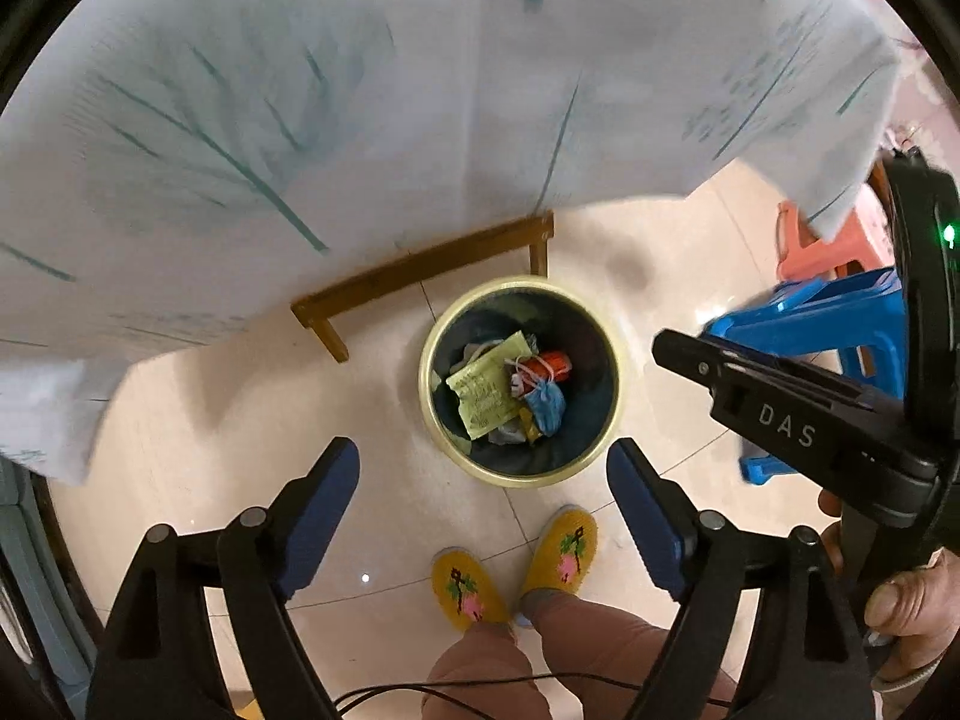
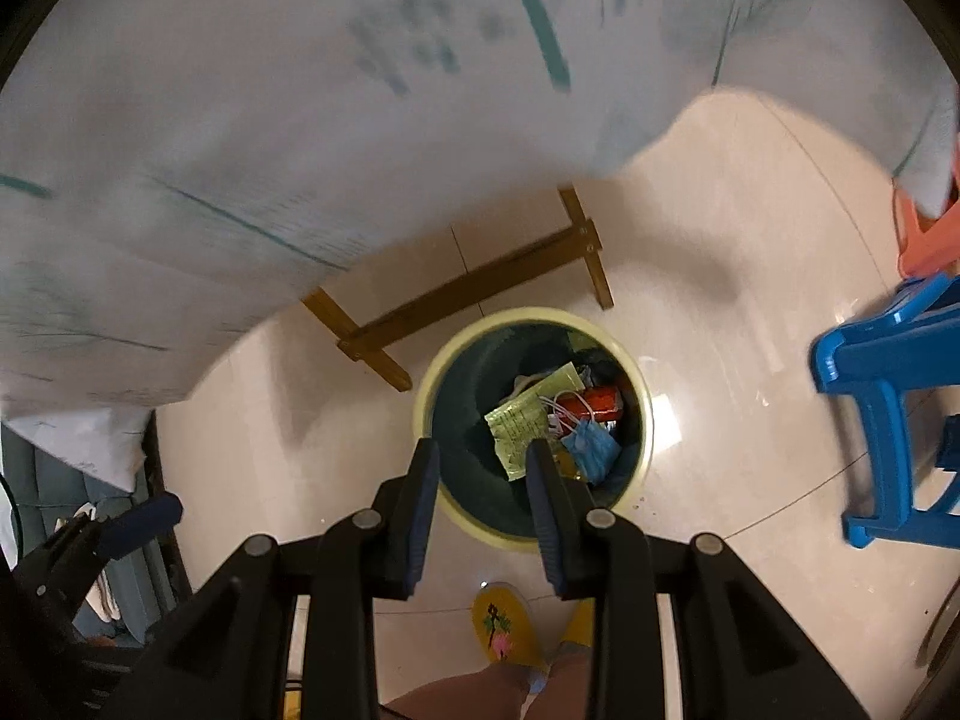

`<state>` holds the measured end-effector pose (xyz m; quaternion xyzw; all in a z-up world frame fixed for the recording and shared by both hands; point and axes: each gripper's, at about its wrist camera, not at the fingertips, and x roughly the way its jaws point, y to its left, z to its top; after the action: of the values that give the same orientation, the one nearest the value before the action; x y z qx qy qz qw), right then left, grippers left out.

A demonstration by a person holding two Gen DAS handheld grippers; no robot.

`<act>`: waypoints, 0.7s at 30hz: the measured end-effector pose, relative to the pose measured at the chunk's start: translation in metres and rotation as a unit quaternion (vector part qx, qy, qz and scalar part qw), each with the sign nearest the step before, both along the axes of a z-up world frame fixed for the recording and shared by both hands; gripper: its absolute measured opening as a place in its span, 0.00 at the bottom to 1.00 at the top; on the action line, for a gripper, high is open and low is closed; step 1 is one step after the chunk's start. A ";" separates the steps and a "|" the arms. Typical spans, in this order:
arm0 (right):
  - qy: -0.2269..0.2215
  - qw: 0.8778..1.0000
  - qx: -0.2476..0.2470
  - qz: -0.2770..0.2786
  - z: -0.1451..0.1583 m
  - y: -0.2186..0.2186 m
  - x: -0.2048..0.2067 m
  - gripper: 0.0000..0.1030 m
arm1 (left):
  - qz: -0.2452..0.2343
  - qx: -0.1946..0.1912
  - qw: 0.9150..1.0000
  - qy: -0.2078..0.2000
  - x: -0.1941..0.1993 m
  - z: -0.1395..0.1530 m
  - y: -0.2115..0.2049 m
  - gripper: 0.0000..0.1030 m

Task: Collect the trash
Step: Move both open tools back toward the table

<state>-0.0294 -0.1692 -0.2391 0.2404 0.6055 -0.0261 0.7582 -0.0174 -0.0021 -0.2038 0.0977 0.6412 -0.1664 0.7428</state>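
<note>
From the left wrist view, the left gripper (image 1: 483,495) hangs with its blue-padded fingers spread wide and nothing between them, looking straight down at a round dark-lined waste bin with a pale yellow rim (image 1: 427,381) that stands on the glossy cream tiled floor (image 1: 252,420). Inside the bin lie a yellow-green printed sachet (image 1: 483,387), a red wrapper (image 1: 549,363) and a crumpled blue face mask (image 1: 547,407), all well below the rim. The right gripper (image 1: 666,348) juts in from the right side, near the bin's edge, and from here I cannot tell its opening. A white cloth printed with teal leaf sprays (image 1: 300,90) droops over the table above, a wooden table brace (image 1: 420,270) shows under it, and the person's yellow embroidered slippers (image 1: 564,549) stand just beside the bin. In the right wrist view, the right gripper (image 2: 485,516) is narrowed to a slim gap, holding nothing, directly over the bin's near rim (image 2: 647,420), with the sachet (image 2: 519,423) and mask (image 2: 591,447) below its tips; a blue plastic stool (image 2: 888,372) stands well apart to the right. The trash looks already dropped, so the main risks seem to be a finger clipping the rim and tipping the light bin, or the hanging cloth snagging on a gripper as it lifts away.
</note>
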 end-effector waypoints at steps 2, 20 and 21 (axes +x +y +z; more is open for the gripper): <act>-0.004 1.000 0.000 -0.003 0.021 0.000 -0.005 0.29 | 0.001 -0.006 1.000 -0.011 -0.001 0.027 0.005 0.81; -0.109 0.992 -0.040 0.041 0.245 0.039 -0.024 0.29 | -0.002 -0.080 0.991 -0.111 0.003 0.237 0.054 0.89; -0.116 0.991 -0.043 0.044 0.252 0.041 -0.024 0.29 | -0.003 -0.084 0.990 -0.117 0.003 0.245 0.056 0.89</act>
<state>-0.0530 -0.1281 0.0129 0.1820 0.5219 0.0091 0.8333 -0.0141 0.0542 0.0409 0.0551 0.5336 -0.2092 0.8176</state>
